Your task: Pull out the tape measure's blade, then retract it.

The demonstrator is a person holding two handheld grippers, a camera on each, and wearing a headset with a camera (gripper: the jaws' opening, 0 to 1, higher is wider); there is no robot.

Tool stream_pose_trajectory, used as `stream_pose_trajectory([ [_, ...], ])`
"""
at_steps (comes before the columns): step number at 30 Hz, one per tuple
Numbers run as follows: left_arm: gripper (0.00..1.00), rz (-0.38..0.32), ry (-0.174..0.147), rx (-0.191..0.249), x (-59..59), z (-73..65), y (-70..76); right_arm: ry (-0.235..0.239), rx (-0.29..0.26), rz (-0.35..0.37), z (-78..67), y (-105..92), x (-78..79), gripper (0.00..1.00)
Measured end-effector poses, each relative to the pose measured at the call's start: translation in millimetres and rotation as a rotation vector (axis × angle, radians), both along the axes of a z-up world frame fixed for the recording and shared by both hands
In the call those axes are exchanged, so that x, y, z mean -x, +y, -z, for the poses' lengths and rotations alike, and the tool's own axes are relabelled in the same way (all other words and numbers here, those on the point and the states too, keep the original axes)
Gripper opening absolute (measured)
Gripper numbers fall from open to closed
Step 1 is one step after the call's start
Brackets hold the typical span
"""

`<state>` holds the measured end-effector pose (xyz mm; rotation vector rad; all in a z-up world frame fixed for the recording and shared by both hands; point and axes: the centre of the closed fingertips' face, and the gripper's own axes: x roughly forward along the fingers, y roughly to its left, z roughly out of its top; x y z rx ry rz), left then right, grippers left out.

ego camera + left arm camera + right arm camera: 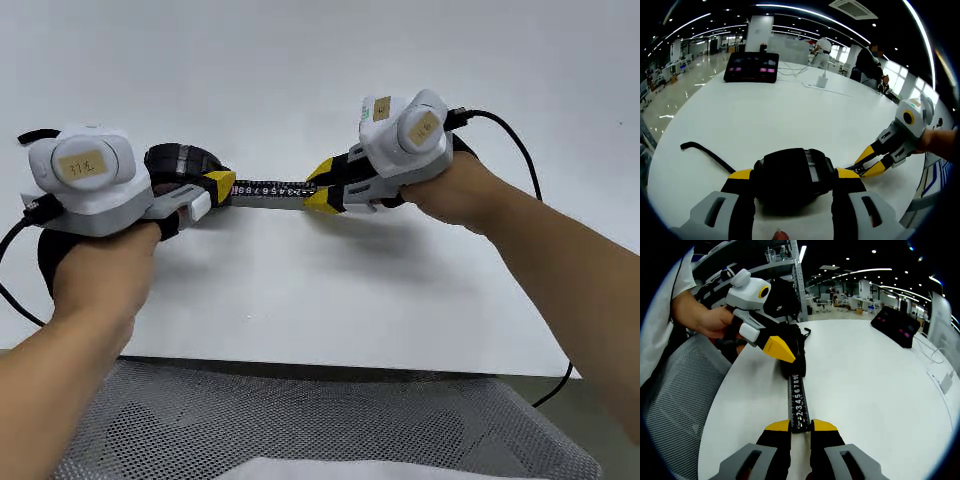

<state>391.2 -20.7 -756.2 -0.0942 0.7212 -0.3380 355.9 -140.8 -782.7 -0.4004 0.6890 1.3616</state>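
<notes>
In the head view, the left gripper (210, 182) covers most of the tape measure case (182, 160), so where its jaws meet the case cannot be seen. The far end of the blade (272, 189) vanishes between the jaws of the right gripper (320, 185), and its printed numbers are too small to read. In the left gripper view, the case's lower part sits behind the jaws, hiding where the blade comes out. People (867, 62) beyond the counter (790, 115) are too small to make out.

Left tool (218, 188) and right tool (322, 186) clamped, facing inward.
</notes>
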Motion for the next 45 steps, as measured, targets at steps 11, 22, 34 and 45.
stream_pose_trajectory([
  [11,0.57,-0.001,0.001,0.007,-0.2,-0.5,0.5,0.003,-0.017,-0.008,0.0,19.9,-1.7,0.1],
  [22,0.57,-0.001,0.002,0.011,-0.2,0.0,0.8,0.005,-0.031,-0.007,1.0,36.4,-2.7,0.1],
  [34,0.57,0.001,-0.001,0.005,-0.8,0.5,0.3,0.01,-0.051,0.001,3.2,54.5,-5.2,0.1],
  [45,0.58,-0.005,-0.001,0.009,-1.3,0.9,0.6,0.006,-0.058,0.001,3.8,63.5,-7.1,0.11],
])
